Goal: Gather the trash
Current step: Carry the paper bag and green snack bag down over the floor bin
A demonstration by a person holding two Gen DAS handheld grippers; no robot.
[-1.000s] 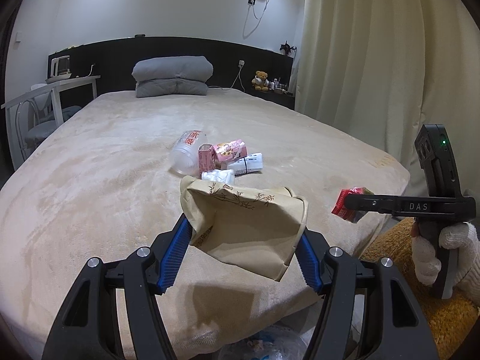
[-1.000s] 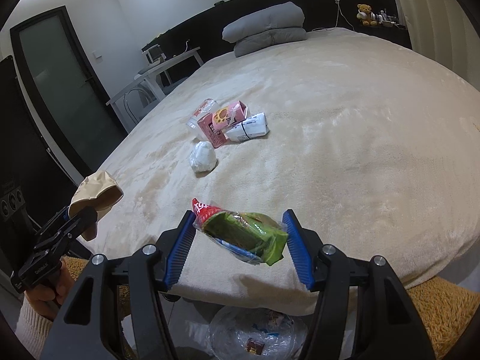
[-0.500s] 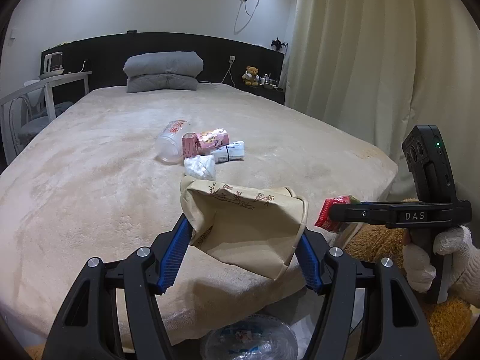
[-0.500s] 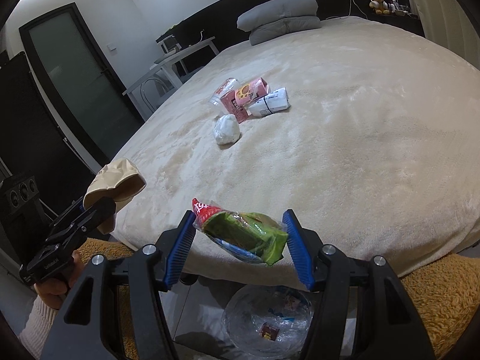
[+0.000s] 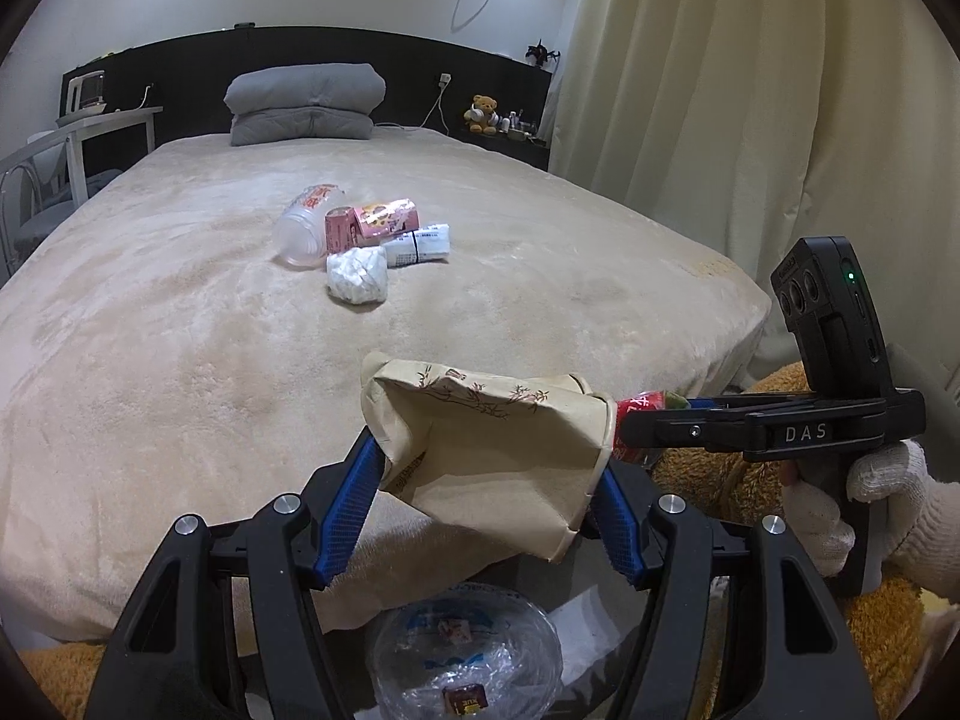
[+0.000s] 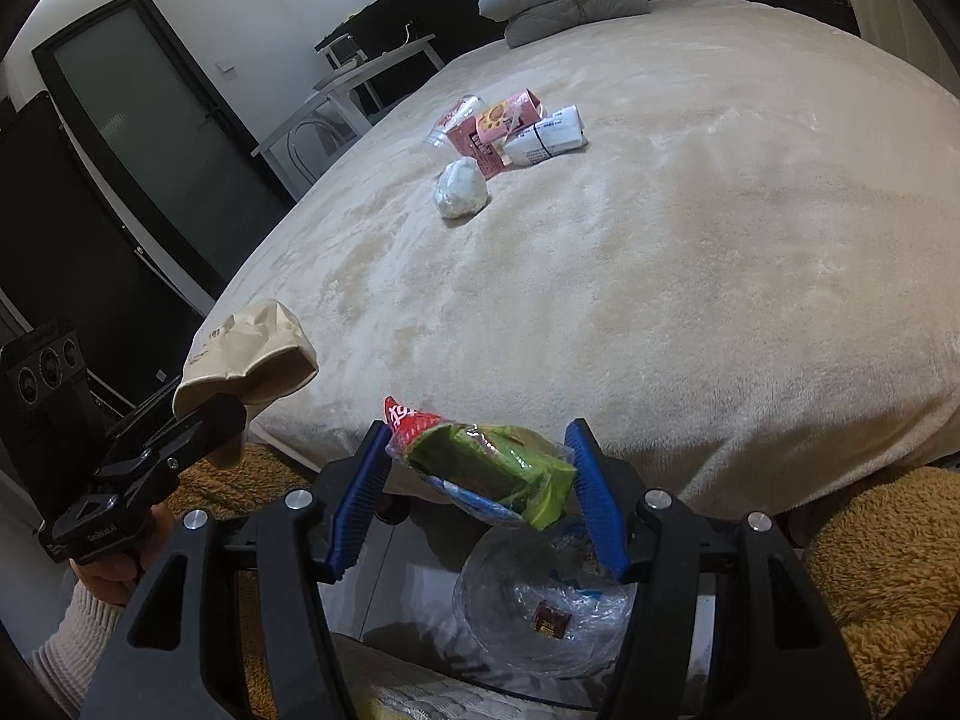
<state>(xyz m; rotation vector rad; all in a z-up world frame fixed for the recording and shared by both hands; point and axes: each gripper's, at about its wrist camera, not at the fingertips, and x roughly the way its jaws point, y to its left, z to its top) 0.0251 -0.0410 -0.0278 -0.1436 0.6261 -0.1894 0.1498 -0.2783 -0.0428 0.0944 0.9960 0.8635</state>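
My left gripper (image 5: 489, 498) is shut on a crushed beige paper cup (image 5: 492, 450), held past the foot of the bed above a bin lined with clear plastic (image 5: 462, 669). My right gripper (image 6: 480, 486) is shut on a green and red snack wrapper (image 6: 486, 468), also above the lined bin (image 6: 540, 612). Each gripper shows in the other's view: the right gripper (image 5: 636, 429), and the left gripper (image 6: 210, 414) with the cup (image 6: 246, 354). More trash lies mid-bed: a clear plastic cup (image 5: 306, 222), a pink carton (image 5: 372, 222), a white packet (image 5: 420, 243) and a crumpled tissue (image 5: 357, 276).
The beige bed (image 5: 180, 330) fills both views, with grey pillows (image 5: 306, 105) at its head. A curtain (image 5: 750, 90) hangs at the right, a white desk (image 5: 90, 132) stands at the left. A dark door (image 6: 156, 138) and an orange rug (image 6: 876, 552) flank the bin.
Both grippers have drawn back from the bed and lowered, each still holding its item. The lined bin has come further into view below them.
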